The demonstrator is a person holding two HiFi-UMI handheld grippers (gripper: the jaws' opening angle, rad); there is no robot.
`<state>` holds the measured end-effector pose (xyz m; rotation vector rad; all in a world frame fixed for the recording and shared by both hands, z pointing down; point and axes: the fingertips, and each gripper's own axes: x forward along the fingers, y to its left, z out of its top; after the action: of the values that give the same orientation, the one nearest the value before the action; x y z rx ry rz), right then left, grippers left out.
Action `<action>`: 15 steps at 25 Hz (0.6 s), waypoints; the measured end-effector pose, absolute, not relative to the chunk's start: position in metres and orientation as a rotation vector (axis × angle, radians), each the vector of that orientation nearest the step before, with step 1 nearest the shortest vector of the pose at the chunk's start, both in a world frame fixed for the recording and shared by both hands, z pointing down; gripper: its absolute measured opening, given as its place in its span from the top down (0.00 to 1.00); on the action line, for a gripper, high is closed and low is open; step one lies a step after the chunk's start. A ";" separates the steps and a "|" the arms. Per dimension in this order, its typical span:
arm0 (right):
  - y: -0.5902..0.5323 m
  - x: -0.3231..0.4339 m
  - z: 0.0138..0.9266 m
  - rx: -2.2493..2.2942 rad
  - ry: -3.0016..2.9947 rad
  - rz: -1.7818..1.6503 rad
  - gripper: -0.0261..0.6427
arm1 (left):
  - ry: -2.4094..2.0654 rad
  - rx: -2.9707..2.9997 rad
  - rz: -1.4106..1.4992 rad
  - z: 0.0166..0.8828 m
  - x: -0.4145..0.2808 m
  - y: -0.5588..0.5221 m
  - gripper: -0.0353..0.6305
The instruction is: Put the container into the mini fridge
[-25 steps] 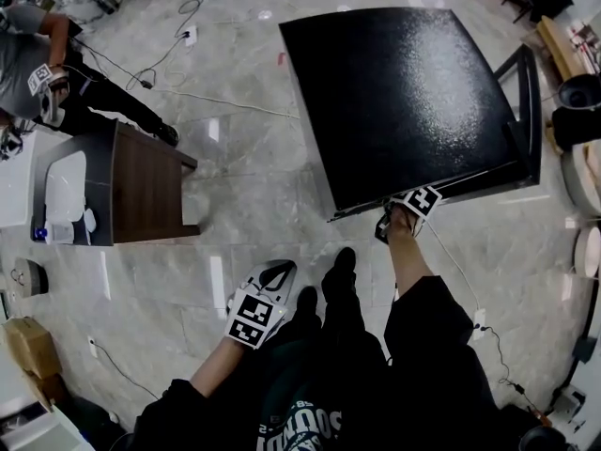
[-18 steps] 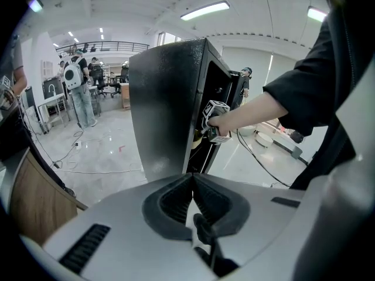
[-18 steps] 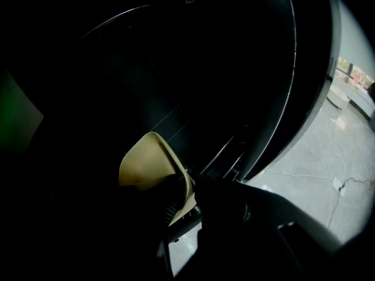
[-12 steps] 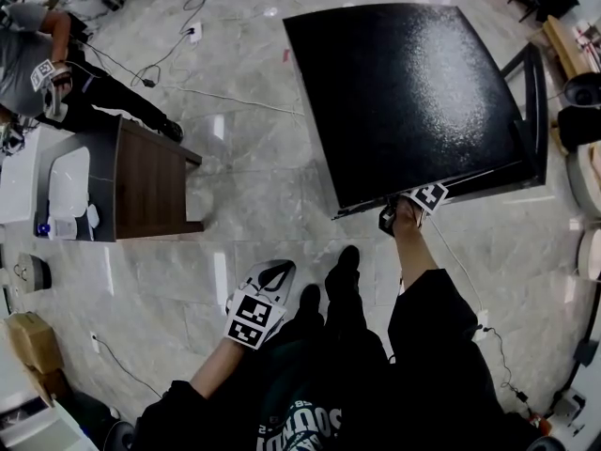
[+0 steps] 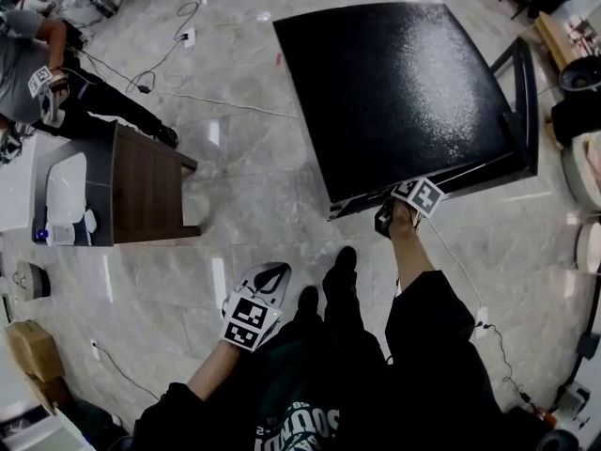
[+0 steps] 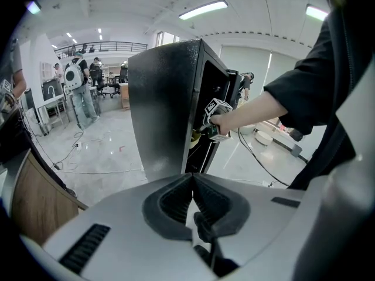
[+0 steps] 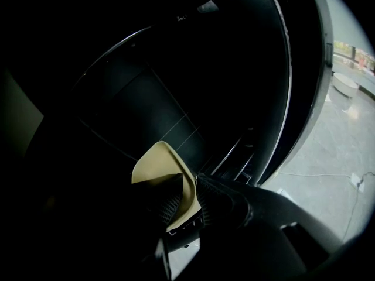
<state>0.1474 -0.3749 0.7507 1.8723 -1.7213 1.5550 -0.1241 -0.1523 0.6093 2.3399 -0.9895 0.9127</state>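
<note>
The black mini fridge (image 5: pixel 404 92) stands ahead of me with its door (image 5: pixel 528 111) swung open at the right. My right gripper (image 5: pixel 399 207) reaches into the opening at the fridge's front edge. In the right gripper view its jaws (image 7: pixel 190 186) are shut on the rim of a pale yellow container (image 7: pixel 158 165), held inside the dark interior above the wire shelf. The left gripper view shows the fridge (image 6: pixel 167 107) from the side, the right gripper (image 6: pixel 214 119) and a bit of the container (image 6: pixel 195 138). My left gripper (image 5: pixel 261 289) hangs by my legs, shut and empty (image 6: pixel 192 177).
A dark wooden table (image 5: pixel 141 181) stands at the left with a person (image 5: pixel 28 64) beside it. Cables (image 5: pixel 188 92) run over the marble floor behind the fridge, and another cable with a socket (image 5: pixel 479 319) lies at my right. A cardboard box (image 5: pixel 33 346) sits lower left.
The right gripper stays at the fridge opening with the container, shifted only slightly. The left gripper has barely moved.
</note>
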 end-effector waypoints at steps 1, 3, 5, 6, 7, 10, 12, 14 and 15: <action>-0.374 0.148 0.750 1.874 -1.724 1.552 0.87 | -0.989 2.342 0.912 0.609 -0.124 -0.152 0.93; -0.372 0.149 0.747 1.876 -1.730 1.557 0.87 | -0.986 2.346 0.912 0.608 -0.123 -0.151 0.93; -0.370 0.150 0.746 1.878 -1.737 1.560 0.87 | -0.983 2.348 0.914 0.607 -0.122 -0.149 0.93; -0.369 0.150 0.745 1.878 -1.741 1.562 0.87 | -0.980 2.349 0.914 0.607 -0.122 -0.148 0.93; -0.368 0.150 0.745 1.876 -1.744 1.565 0.87 | -0.978 2.350 0.915 0.607 -0.121 -0.147 0.93; -0.363 0.148 0.742 1.873 -1.762 1.574 0.87 | -0.969 2.357 0.916 0.608 -0.119 -0.145 0.93; -0.358 0.148 0.741 1.868 -1.768 1.579 0.87 | -0.963 2.363 0.915 0.607 -0.116 -0.144 0.93; -0.354 0.146 0.742 1.859 -1.769 1.593 0.87 | -0.958 2.367 0.915 0.606 -0.115 -0.143 0.93; -0.353 0.145 0.742 1.854 -1.771 1.604 0.87 | -0.955 2.368 0.916 0.606 -0.114 -0.142 0.93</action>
<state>0.1450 -0.3527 0.7422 1.8536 -1.7709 1.6041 -0.1141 -0.1423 0.6062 2.3685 -0.9554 0.9164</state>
